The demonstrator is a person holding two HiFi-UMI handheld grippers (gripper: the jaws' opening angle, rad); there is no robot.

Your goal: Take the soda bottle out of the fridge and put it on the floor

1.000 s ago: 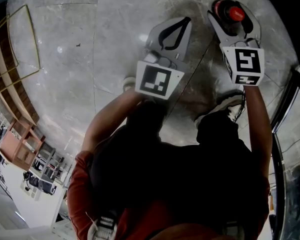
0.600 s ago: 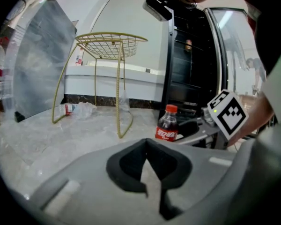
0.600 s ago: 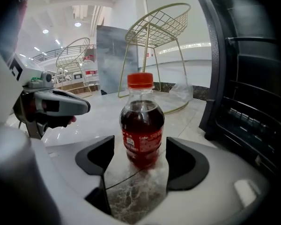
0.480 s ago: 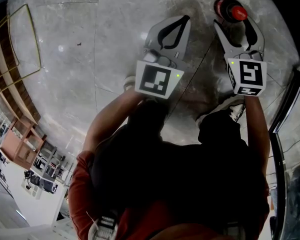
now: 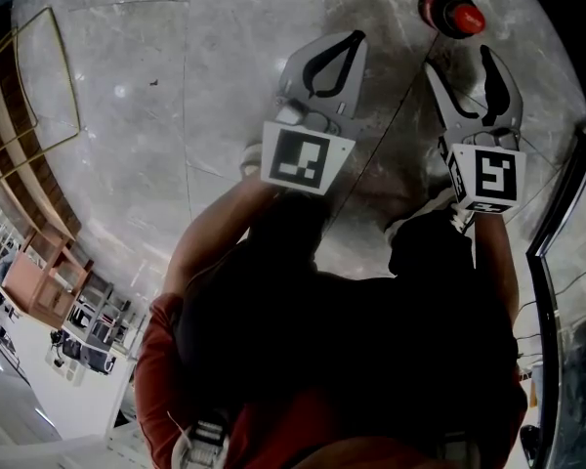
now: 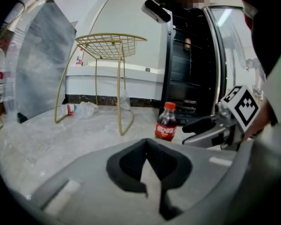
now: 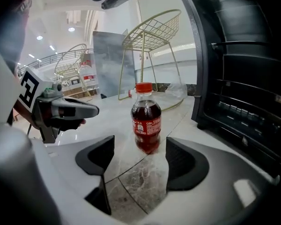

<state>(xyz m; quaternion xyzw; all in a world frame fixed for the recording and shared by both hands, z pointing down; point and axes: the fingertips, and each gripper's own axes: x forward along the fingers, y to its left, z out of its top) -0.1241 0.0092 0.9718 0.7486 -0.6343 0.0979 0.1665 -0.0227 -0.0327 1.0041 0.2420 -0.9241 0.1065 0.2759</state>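
1. A small plastic soda bottle with dark drink, a red cap and a red label stands upright on the grey marble floor.
2. The right tongs are open wide, and nothing sits between them.
3. The bottle is just in front of the right tongs, in line with the gap. The tongs do not touch it.
4. In the right gripper view, the bottle stands just past the two black pads of the right tongs.
5. The left tongs are closed, with their tips together and nothing held.
6. The left tongs sit beside the right tongs, a little apart from them. The bottle is ahead of the left tongs and off to their right.
7. In the left gripper view, the bottle stands beyond the left tongs, close to the tips of the right tongs.
8. A tall black fridge with its door open stands behind the bottle, on the right side of the right tongs.
9. A gold wire chair stands farther off, ahead of the left tongs.
10. A squashed clear plastic bottle lies on the floor near the chair's legs.
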